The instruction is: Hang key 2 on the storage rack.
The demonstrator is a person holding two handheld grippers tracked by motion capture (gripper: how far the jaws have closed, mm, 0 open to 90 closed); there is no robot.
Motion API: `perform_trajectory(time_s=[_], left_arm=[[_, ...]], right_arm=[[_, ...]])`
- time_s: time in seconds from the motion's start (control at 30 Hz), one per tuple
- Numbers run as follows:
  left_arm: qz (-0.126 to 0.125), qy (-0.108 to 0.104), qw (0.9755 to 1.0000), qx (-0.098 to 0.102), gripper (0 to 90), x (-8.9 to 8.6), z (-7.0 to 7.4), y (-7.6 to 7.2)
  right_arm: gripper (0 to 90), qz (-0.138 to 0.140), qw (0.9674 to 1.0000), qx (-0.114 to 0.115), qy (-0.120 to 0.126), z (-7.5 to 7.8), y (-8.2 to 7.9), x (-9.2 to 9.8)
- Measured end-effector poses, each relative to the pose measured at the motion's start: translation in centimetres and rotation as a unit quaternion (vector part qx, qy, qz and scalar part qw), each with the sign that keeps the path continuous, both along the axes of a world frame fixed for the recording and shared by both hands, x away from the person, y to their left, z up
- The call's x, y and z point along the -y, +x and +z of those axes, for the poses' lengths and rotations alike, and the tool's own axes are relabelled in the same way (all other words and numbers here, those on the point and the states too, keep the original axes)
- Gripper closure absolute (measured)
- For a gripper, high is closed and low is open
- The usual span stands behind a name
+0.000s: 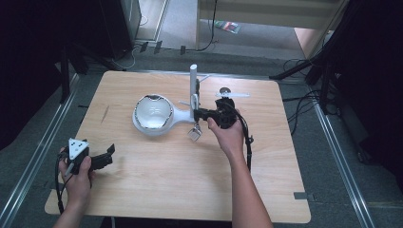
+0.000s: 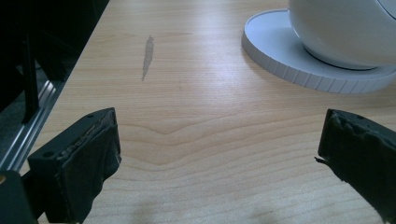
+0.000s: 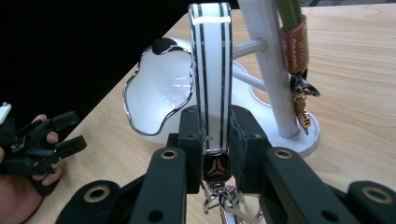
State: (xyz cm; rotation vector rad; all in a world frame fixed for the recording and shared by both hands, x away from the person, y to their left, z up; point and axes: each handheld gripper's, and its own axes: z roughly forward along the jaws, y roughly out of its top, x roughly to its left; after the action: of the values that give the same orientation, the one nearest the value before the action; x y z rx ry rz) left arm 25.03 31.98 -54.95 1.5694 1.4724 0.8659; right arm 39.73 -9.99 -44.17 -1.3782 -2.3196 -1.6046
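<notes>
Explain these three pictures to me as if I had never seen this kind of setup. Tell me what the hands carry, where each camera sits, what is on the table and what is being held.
A person sits at a wooden table and holds a hand-operated tool with two black jaws in each hand. The high view looks down from above the person. The other two pictures come from small cameras that ride on the tools and look along their jaws.

The left gripper rests near the table's front left corner, jaws open with nothing between them. Its own view looks across the wood toward a white bowl on a round white base.

The right gripper is shut on a white strap with black stripes, which has a small dark tag and metal ring at its lower end. Beside it stands a white post on a round foot, with a green cord and clip hanging on it.
</notes>
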Motion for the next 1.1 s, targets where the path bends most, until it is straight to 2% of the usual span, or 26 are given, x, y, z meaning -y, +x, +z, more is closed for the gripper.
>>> perform_trajectory(time_s=[0.23, 0.33, 0.43, 0.6, 0.8, 0.93, 0.97, 1.1], left_arm=[[0.000, 0.001, 1.0000, 0.000, 0.0, 0.0, 0.0, 0.0], [0.000, 0.002, 1.0000, -0.001, 0.0, 0.0, 0.0, 0.0], [0.000, 0.002, 1.0000, -0.001, 0.0, 0.0, 0.0, 0.0], [0.001, 0.002, 1.0000, 0.000, 0.0, 0.0, 0.0, 0.0], [0.001, 0.003, 1.0000, 0.000, 0.0, 0.1, 0.0, 0.0], [0.002, 0.003, 1.0000, 0.000, 0.0, 0.1, 0.0, 0.0], [0.001, 0.003, 1.0000, 0.001, 0.0, 0.1, 0.0, 0.0], [0.000, 0.006, 1.0000, 0.000, 0.0, 0.1, 0.0, 0.0]], right_arm=[[76.6, -0.026, 0.9996, -0.008, 0.000, 0.0, 0.2, 0.4], [75.3, -0.040, 0.9991, -0.010, -0.007, -0.1, 0.2, 0.2], [71.2, -0.062, 0.9978, -0.001, -0.023, -0.1, 0.2, -0.1], [57.1, -0.096, 0.9949, 0.030, -0.014, 0.2, 0.1, 0.1], [51.2, -0.109, 0.9910, 0.064, -0.045, 0.5, -0.4, 0.2], [45.1, -0.112, 0.9889, 0.081, -0.055, 0.8, -0.8, 0.3], [42.5, -0.114, 0.9880, 0.087, -0.058, 0.8, -0.8, 0.3], [30.0, -0.129, 0.9804, 0.124, -0.083, 1.2, -1.3, 0.3]])
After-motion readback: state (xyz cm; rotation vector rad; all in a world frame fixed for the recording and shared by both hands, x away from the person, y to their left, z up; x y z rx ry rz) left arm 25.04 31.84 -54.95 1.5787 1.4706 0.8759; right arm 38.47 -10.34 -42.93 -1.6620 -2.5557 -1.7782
